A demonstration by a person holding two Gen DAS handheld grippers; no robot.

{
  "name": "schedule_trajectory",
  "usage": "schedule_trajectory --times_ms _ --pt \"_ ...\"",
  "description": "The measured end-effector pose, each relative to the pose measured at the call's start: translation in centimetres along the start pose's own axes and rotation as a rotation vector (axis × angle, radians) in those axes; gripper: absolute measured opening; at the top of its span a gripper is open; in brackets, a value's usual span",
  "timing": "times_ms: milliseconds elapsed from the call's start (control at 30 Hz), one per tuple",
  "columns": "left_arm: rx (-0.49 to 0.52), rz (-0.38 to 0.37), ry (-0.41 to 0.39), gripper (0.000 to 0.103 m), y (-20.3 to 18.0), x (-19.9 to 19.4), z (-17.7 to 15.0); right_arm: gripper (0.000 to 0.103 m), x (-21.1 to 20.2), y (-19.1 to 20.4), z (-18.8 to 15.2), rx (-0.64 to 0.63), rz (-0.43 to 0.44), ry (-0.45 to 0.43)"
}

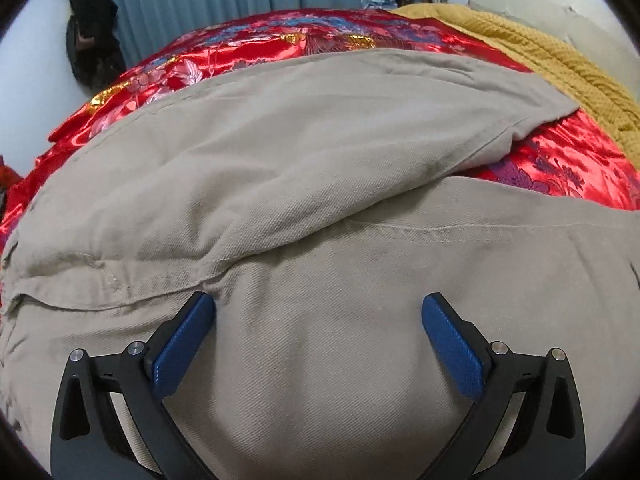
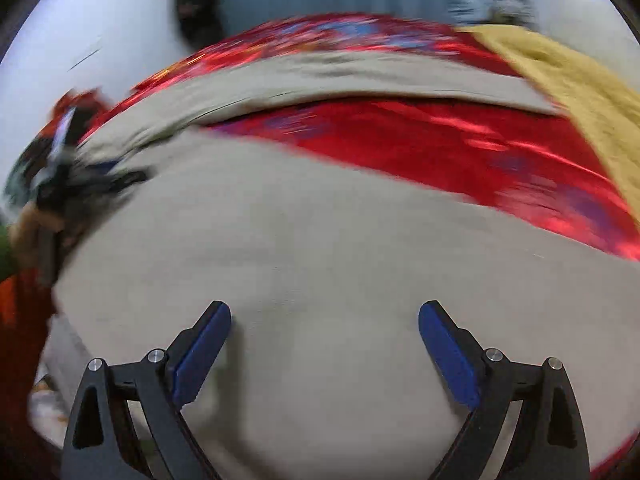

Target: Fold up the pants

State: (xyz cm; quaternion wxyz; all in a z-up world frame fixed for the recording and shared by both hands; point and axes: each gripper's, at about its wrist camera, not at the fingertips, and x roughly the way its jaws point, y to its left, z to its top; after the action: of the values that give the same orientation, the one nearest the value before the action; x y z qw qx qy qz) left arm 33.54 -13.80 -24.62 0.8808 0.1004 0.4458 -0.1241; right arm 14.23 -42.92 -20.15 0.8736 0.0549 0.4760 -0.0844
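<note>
While my left gripper [image 1: 318,306] and right gripper [image 2: 325,314] are both hanging spread wide and gripping nothing, the khaki pants [image 1: 304,208] are lying right under their tips on the red satin bedspread [image 1: 560,160]. One leg is running long toward the mustard blanket [image 1: 560,64] at the bed's far right edge, its hem nearer my right gripper, I judge.
</note>
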Motion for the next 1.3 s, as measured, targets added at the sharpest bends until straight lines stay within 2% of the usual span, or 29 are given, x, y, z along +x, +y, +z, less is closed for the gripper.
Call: schedule_trajectory --times_ms 33,67,167,233,300,400,467,533,667,800,833,933,1100,1200,1300 --pt "0.000 0.001 -0.002 0.103 -0.1 -0.3 -0.5 0.094 -0.2 -2.2 -0.3 0.068 -0.068 -0.004" --pt "0.000 0.000 -0.005 0.103 -0.1 -0.2 -0.5 0.094 -0.6 -6.0 -1.0 0.184 -0.173 -0.013" --pt "0.000 0.001 -0.011 0.103 0.0 -0.3 -0.8 0.094 -2.6 -13.8 -2.6 0.495 -0.305 -0.065" --pt "-0.001 0.003 -0.016 0.103 -0.1 -0.4 -0.9 0.094 -3.5 -15.5 -3.5 0.600 -0.380 -0.068" --pt "0.000 0.008 -0.019 0.103 -0.2 -0.4 -1.1 0.094 -4.2 -15.5 -3.3 0.634 -0.429 -0.077" --pt "0.001 0.011 -0.021 0.103 -0.2 -0.4 -1.1 0.094 -5.5 -12.9 -1.5 0.555 -0.371 -0.188" --pt "0.001 0.012 -0.022 0.103 -0.2 -0.4 -1.0 0.094 -5.8 -9.4 0.7 0.415 -0.296 -0.267" --pt "0.002 0.017 -0.025 0.103 -0.3 -0.4 -1.1 0.094 -5.3 -5.3 2.4 0.272 -0.206 -0.301" --pt "0.005 0.021 -0.026 0.103 -0.3 -0.4 -1.1 0.094 -2.6 4.4 3.6 -0.065 -0.034 -0.263" --pt "-0.002 0.014 -0.025 0.103 -0.3 -0.3 -1.0 0.094 -0.9 10.4 3.1 -0.258 0.120 -0.208" --pt "-0.003 0.013 -0.026 0.103 -0.2 -0.3 -1.0 0.094 -0.2 10.9 3.0 -0.283 0.140 -0.192" --pt "-0.006 0.009 -0.029 0.103 -0.1 -0.2 -1.0 0.094 1.4 11.1 2.4 -0.330 0.113 -0.137" --pt "-0.008 0.007 -0.032 0.103 0.0 -0.3 -1.0 0.095 3.7 8.5 1.3 -0.242 0.087 -0.025" --pt "-0.008 0.007 -0.033 0.103 0.0 -0.3 -1.0 0.098 4.0 7.5 1.4 -0.205 0.106 -0.025" --pt "-0.010 0.004 -0.035 0.103 0.0 -0.3 -1.0 0.102 4.4 7.4 1.2 -0.225 0.086 -0.023"
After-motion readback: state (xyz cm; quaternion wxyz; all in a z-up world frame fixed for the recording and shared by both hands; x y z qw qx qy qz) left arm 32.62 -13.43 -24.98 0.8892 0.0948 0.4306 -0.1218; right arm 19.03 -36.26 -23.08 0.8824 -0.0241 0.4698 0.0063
